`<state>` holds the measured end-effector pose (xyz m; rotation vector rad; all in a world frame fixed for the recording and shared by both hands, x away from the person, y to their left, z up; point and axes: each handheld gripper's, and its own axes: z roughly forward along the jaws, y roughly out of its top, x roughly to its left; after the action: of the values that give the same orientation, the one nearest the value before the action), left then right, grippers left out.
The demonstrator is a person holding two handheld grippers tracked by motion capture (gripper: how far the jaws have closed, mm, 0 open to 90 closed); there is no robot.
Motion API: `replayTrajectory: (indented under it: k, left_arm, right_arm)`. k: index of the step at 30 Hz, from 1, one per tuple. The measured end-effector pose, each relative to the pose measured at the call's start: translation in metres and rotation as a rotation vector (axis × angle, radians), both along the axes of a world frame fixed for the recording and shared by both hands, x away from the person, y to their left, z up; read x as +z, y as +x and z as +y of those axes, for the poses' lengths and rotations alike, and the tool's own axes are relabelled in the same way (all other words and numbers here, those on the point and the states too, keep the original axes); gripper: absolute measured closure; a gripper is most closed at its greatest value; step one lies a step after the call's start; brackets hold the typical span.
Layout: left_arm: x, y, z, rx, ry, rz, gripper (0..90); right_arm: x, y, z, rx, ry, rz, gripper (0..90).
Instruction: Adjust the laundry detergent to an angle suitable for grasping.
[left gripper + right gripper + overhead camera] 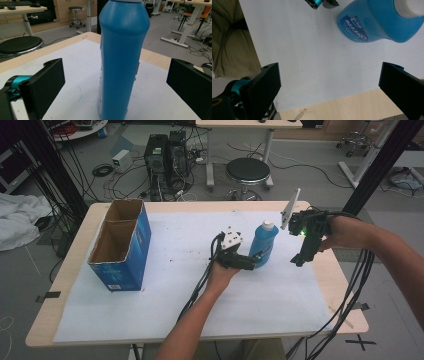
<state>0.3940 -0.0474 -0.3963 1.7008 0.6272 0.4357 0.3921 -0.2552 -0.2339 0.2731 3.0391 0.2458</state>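
Note:
A blue plastic bottle (263,243) with a white cap stands upright on the white sheet near the table's middle. In the left gripper view the bottle (122,57) rises between my two black jaws, which stand wide apart and do not touch it. My left gripper (256,259) is open at the bottle's near left side. My right gripper (299,260) hangs above the table to the bottle's right, pointing down, open and empty. In the right gripper view the bottle (374,22) shows from above at the top right.
An open blue cardboard box (121,245) with two compartments stands at the table's left. The white sheet (165,285) covers most of the wooden table (350,315). Cables trail off the near right edge. A stool (247,172) stands beyond the far edge.

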Motion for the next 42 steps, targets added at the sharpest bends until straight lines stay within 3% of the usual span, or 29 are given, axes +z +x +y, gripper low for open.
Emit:
replayTrajectory:
  k: [31, 42]
  left_arm:
    - [-0.023, 0.024, -0.048, 0.011, -0.019, 0.027, 1.7]
    - [-0.023, 0.026, -0.049, 0.023, -0.024, 0.023, 7.4]
  right_arm:
    - [0.002, -0.002, -0.004, 0.006, 0.008, 0.003, 3.1]
    - [0.002, -0.004, -0.006, 0.006, 0.015, 0.003, 3.1]
